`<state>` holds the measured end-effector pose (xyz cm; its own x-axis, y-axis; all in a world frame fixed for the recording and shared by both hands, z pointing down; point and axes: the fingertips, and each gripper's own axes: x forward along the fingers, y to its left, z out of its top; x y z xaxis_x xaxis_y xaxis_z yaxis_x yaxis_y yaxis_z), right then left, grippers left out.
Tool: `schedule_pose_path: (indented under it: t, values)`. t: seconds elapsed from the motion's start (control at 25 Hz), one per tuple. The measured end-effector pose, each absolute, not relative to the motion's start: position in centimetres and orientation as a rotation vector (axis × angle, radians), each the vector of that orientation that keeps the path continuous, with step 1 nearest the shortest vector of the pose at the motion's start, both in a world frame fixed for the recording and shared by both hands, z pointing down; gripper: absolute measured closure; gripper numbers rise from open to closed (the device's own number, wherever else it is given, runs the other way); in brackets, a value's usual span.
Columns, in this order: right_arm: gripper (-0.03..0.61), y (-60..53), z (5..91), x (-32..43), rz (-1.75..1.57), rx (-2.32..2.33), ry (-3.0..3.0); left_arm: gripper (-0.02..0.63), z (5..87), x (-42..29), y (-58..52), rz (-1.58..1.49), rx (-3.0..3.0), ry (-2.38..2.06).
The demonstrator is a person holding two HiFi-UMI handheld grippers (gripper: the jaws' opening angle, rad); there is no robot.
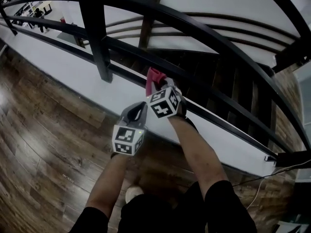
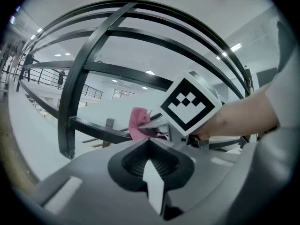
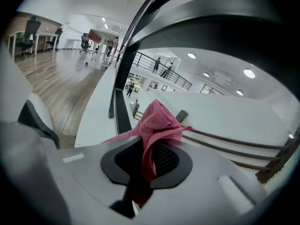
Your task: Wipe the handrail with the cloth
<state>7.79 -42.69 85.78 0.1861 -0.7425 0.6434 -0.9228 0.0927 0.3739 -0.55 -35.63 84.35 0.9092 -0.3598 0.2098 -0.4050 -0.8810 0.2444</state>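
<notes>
Dark wood plank floor [image 1: 43, 144] and white ledge [image 1: 73, 76] below black metal handrail [image 1: 194, 28], right gripper [image 3: 150, 149] clamped on pink woven cloth [image 3: 157, 121] touching the handrail just ahead, left gripper [image 2: 149, 143] just behind, jaws together, empty.

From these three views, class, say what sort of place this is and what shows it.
Probably an upper-floor gallery in a large office-like building: a dark metal handrail edges the wooden floor, stairs descend beyond it, and desks with chairs stand further along.
</notes>
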Motion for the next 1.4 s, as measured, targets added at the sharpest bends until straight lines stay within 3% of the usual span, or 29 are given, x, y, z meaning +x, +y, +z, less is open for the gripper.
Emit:
schedule_pose_path:
  t: [0.6,1.4]
  values:
    - [0.534,-30.9,86.6,17.0,0.328,1.766,-1.383,0.614,83.3,6.8,-27.4,0.237,2.857,-0.330]
    - [0.534,-23.2,86.7,19.0,0.366,1.724,-1.356,0.614,83.8,11.1,-21.9,0.332,2.862,-0.205]
